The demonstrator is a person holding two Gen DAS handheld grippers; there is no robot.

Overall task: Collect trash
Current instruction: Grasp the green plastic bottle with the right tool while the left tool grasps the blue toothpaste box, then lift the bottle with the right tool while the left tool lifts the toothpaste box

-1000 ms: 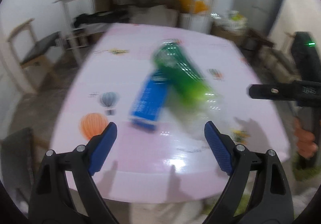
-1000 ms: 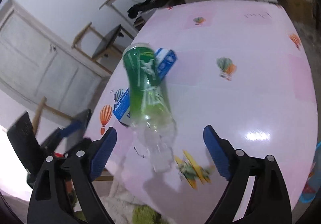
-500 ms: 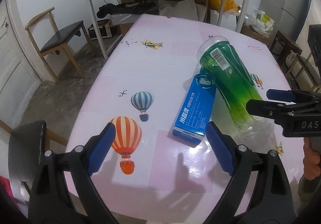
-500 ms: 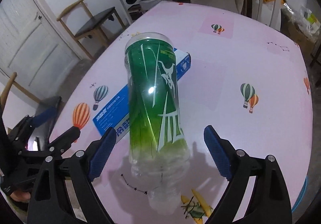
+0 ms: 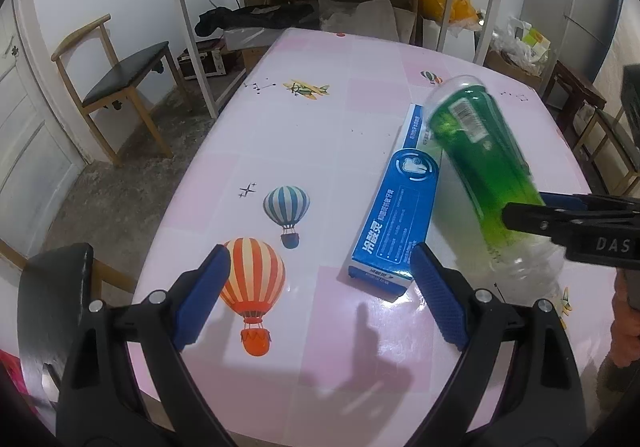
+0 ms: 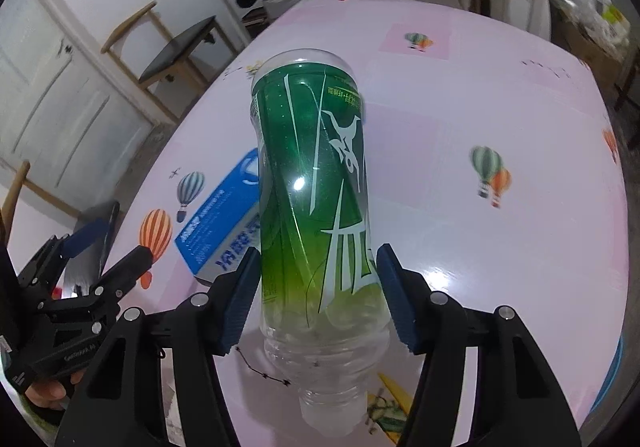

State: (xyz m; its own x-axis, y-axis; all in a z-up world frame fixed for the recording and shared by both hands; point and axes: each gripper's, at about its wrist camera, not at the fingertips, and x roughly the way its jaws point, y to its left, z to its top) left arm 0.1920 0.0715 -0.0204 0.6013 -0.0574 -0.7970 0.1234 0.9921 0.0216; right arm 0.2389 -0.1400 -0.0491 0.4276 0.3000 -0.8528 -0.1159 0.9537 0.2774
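Between your right gripper's (image 6: pixel 316 291) closing pads the bottle (image 6: pixel 316 207) now sits touched on both sides, no longer free as a second ago, so lifting can begin, while beyond it your left gripper (image 5: pixel 316 299) waits open near the box (image 5: pixel 400 223).

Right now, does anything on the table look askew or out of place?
The green bottle lies on its side, its base propped on the blue box, neck toward the near edge. The right tongs are closing around it.
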